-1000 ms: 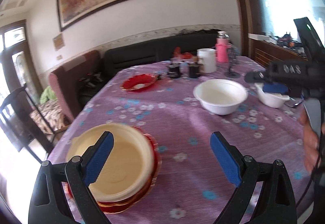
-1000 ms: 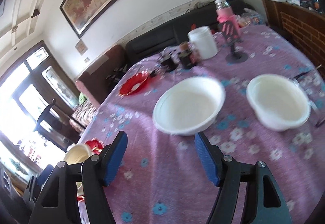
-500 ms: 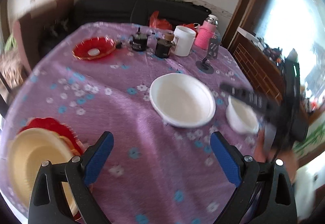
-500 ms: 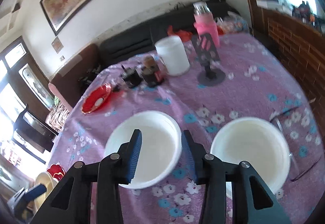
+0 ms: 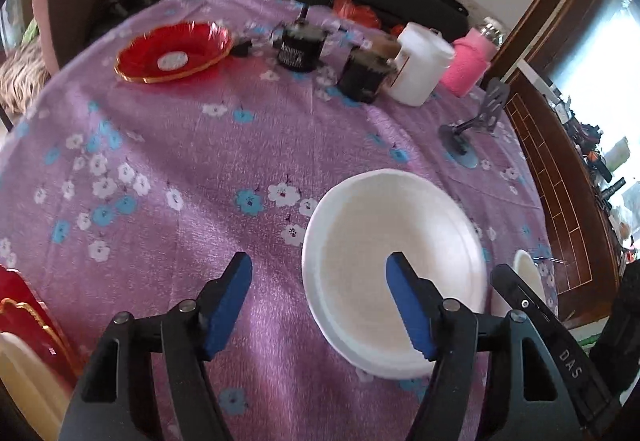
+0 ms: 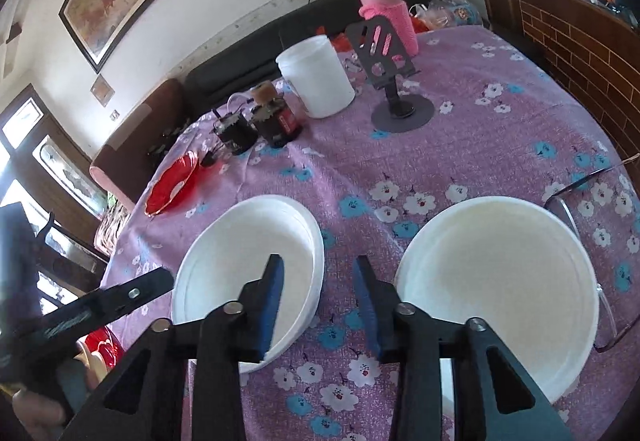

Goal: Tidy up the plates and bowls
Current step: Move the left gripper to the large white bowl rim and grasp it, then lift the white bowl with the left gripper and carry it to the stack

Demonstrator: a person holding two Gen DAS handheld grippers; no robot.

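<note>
Fingers of the right gripper [image 6: 318, 301] stand partly spread and grip nothing, straddling the right-hand rim of the smaller white bowl [image 6: 248, 261]: the left pad hangs over the bowl's hollow, the right pad over the purple flowered cloth between the two bowls. Whether either pad touches the rim cannot be told. The left gripper [image 5: 320, 305] is spread wider and also empty, its right pad over the same bowl [image 5: 394, 265] from the other side, its left pad over bare cloth. Just beside this bowl on the worktop [image 6: 472, 145] sits a larger white bowl [image 6: 496, 289], close but not touching. Both look like thin foam or moulded disposable ware, so they are probably very light and a little flexible, with a matte surface that should not slip; the risk is more likely crushing or cracking the wall than dropping it. The rolled rim seems the stiffest place to pinch, one pad inside and one outside, with a gentle squeeze. At the left edge of the left view a stack of red plates with a cream bowl [image 5: 24, 373] waits, and a lone red plate [image 5: 174, 51] lies far across the cloth.
</note>
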